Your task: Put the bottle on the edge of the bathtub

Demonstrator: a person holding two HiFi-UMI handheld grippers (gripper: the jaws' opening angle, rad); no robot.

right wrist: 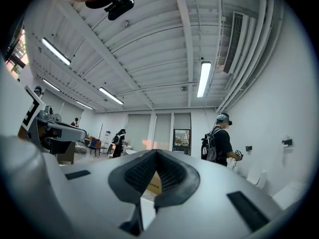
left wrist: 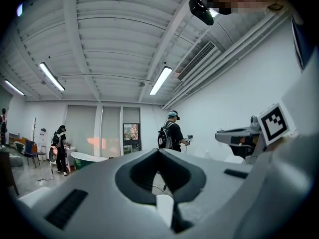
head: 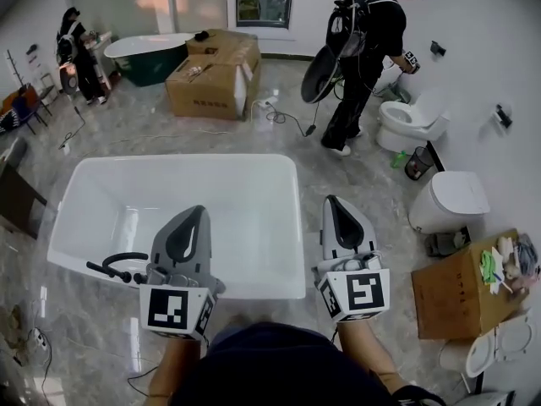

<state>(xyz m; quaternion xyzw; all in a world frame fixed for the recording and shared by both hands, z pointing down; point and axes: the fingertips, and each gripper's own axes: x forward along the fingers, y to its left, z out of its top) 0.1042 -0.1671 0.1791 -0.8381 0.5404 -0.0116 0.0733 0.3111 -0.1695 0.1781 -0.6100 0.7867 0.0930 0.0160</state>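
Left claw (head: 201,210) first: grey jaws pinched together at the tips, nothing between them, and its own view (left wrist: 158,151) confirms it. Right claw (head: 331,200), same story: tips meeting, empty, with only a far cardboard box showing through the loop behind the tips (right wrist: 156,151).

Directly below and ahead of both claws lies the white rectangular glossy bathtub (head: 182,159). A black curved hose fitting (head: 118,266) sits on its near rim, just left of the left claw.

And the bottle? It shows in no view. It's not on the rim that's visible and not in either claw, though the left claw covers a stretch of the near rim. So this fits either a bottle waiting somewhere out of frame or one hidden on that covered stretch; I can't call the step.

Farther out there's grey marbled polished floor (head: 355,176) and stacked brown cardboard cartons (head: 211,83) beyond the tub. Ahead and right of the right claw, a person with a backpack (head: 363,49) stands by a white ceramic toilet (head: 410,121).
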